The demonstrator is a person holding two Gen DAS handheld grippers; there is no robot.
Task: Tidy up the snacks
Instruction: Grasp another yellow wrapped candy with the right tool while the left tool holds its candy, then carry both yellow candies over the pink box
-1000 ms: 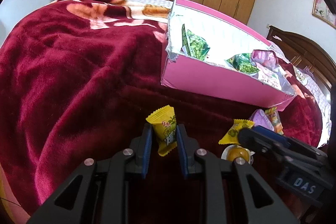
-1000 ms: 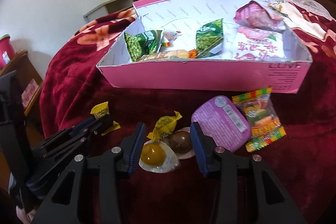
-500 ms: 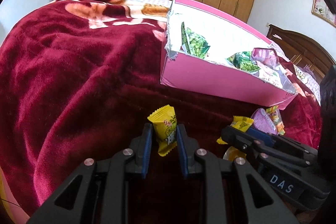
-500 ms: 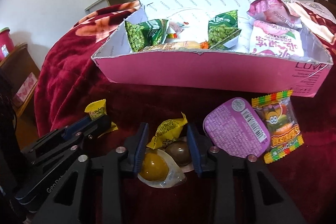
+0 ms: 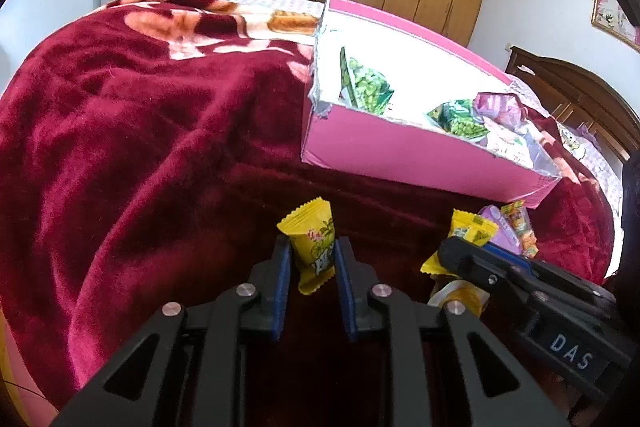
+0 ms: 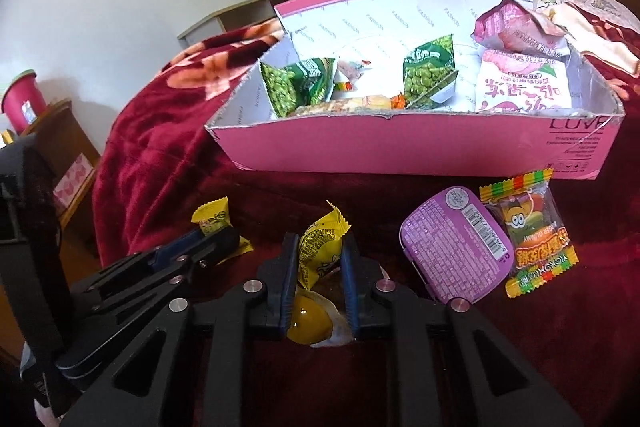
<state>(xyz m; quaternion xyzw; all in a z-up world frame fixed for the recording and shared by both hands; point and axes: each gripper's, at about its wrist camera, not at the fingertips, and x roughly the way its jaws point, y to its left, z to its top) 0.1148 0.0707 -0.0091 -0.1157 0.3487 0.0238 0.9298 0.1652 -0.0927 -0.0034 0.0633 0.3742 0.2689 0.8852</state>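
Observation:
My left gripper [image 5: 310, 259] is shut on a yellow candy packet [image 5: 313, 243] and holds it above the red blanket. It also shows in the right wrist view [image 6: 214, 221]. My right gripper [image 6: 319, 255] is shut on a second yellow candy packet [image 6: 320, 247], over a clear pack of two braised eggs [image 6: 310, 323]. The pink box [image 6: 400, 147] stands beyond, holding green pea bags [image 6: 296, 89] and pink snack bags [image 6: 520, 95]. It shows in the left wrist view too [image 5: 400, 151].
A purple-lidded cup [image 6: 456, 251] and a colourful gummy packet [image 6: 528, 231] lie on the blanket right of my right gripper. A wooden nightstand with a red cup [image 6: 20, 99] stands at the left. Wardrobes line the far wall.
My right gripper moved forward over the eggs and closed on the second yellow packet. My left gripper kept its yellow packet and barely moved.

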